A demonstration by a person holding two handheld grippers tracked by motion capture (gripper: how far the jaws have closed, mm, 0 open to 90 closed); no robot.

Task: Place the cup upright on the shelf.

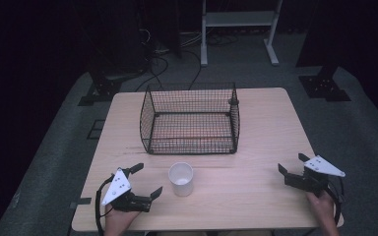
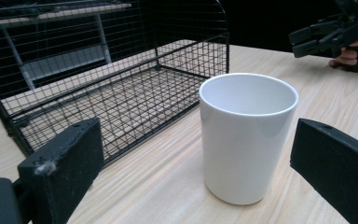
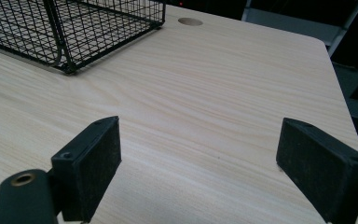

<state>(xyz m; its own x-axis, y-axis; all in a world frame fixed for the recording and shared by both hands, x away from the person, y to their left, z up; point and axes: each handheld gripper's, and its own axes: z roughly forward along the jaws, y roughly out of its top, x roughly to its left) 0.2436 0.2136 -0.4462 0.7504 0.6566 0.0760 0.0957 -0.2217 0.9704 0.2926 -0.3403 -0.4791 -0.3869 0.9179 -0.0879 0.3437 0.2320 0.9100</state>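
Left hand-held gripper (image 1: pixel 147 180) sits low at the near left of the surface (image 1: pixel 256 147), jaws spread wide, holding nothing. White cup (image 1: pixel 181 179) stands upright just to its right, ahead of the jaw tips, not touched. In the left gripper view the cup (image 2: pixel 247 135) is between the two spread jaws but farther out, base on the surface, open top up, inside looks empty.

Wire basket (image 1: pixel 190 119) is beyond the cup from the left hand-held gripper, near the middle of the surface, open top, black mesh; nothing visible inside. In the left gripper view the basket (image 2: pixel 121 88) is ahead and to the left of the cup, close to it but apart.

Right hand-held gripper (image 1: pixel 291 164) at the near right edge of the surface, jaws also spread, empty, well apart from the cup and basket. In the right gripper view bare wood lies between its jaws; a basket corner (image 3: pixel 70 32) is far ahead at upper left, and a round hole (image 3: pixel 190 21) in the surface is beyond that.

Hands grip both handles from the near edge: left hand (image 1: pixel 118 222), right hand (image 1: pixel 323 206). The right hand-held gripper also appears far off in the left gripper view (image 2: pixel 328 37).
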